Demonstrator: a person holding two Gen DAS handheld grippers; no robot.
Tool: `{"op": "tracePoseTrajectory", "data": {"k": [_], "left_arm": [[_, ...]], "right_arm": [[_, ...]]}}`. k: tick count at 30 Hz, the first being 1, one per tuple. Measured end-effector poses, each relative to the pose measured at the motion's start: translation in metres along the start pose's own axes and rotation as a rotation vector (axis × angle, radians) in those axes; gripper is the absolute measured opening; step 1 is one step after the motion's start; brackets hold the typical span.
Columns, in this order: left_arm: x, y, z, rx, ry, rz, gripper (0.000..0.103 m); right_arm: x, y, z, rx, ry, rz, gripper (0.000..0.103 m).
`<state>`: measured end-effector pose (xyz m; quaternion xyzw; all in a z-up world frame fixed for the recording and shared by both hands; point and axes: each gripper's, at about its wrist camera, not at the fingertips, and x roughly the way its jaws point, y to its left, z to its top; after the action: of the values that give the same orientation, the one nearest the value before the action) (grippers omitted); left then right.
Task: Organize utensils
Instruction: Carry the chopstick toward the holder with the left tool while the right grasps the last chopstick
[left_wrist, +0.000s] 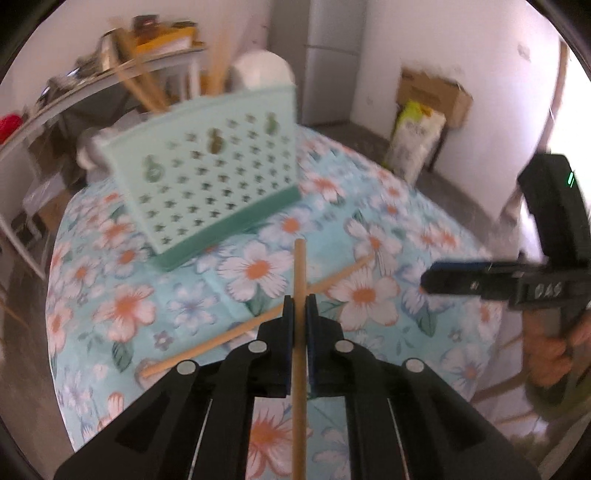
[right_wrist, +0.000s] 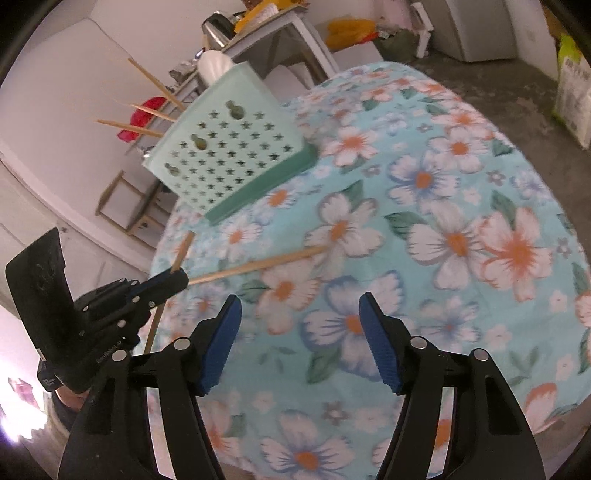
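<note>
My left gripper (left_wrist: 300, 308) is shut on a wooden chopstick (left_wrist: 300, 269) and holds it above the table, pointing toward the mint-green utensil holder (left_wrist: 210, 173). The holder stands at the table's far side with several chopsticks (left_wrist: 140, 85) sticking out of its top. A second chopstick (left_wrist: 255, 325) lies flat on the floral cloth. In the right wrist view my right gripper (right_wrist: 300, 332) is open and empty above the cloth. There the left gripper (right_wrist: 173, 277) is at the left with its chopstick (right_wrist: 184, 248), the lying chopstick (right_wrist: 258, 264) beside it, and the holder (right_wrist: 229, 147) beyond.
The round table (right_wrist: 443, 221) has a blue floral cloth. A shelf with clutter (left_wrist: 92, 74) stands behind the holder. A cardboard box (left_wrist: 432, 92) and a bag (left_wrist: 413, 140) sit on the floor by the far wall. My right gripper (left_wrist: 428, 282) shows at the right in the left wrist view.
</note>
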<state>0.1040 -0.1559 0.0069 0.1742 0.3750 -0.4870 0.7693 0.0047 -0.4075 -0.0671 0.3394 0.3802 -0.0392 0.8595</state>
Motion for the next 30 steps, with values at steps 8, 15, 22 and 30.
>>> {"op": "tracePoseTrajectory", "data": {"k": [8,15,22,30], "left_arm": [[-0.028,0.044,-0.021,-0.290,-0.121,-0.004,0.006],[-0.043,0.070,-0.040,-0.421,-0.195,0.030,0.006],[-0.041,0.079,-0.049,-0.446,-0.197,0.035,0.006],[-0.039,0.087,-0.054,-0.491,-0.212,0.016,0.006]], "right_arm": [[0.028,0.008,-0.005,0.088,0.093,0.121,0.055],[0.062,0.004,0.009,0.206,0.111,0.121,0.053],[0.089,-0.005,0.028,0.349,0.057,0.106,0.040],[0.100,-0.017,0.036,0.458,0.007,0.090,0.015]]}}
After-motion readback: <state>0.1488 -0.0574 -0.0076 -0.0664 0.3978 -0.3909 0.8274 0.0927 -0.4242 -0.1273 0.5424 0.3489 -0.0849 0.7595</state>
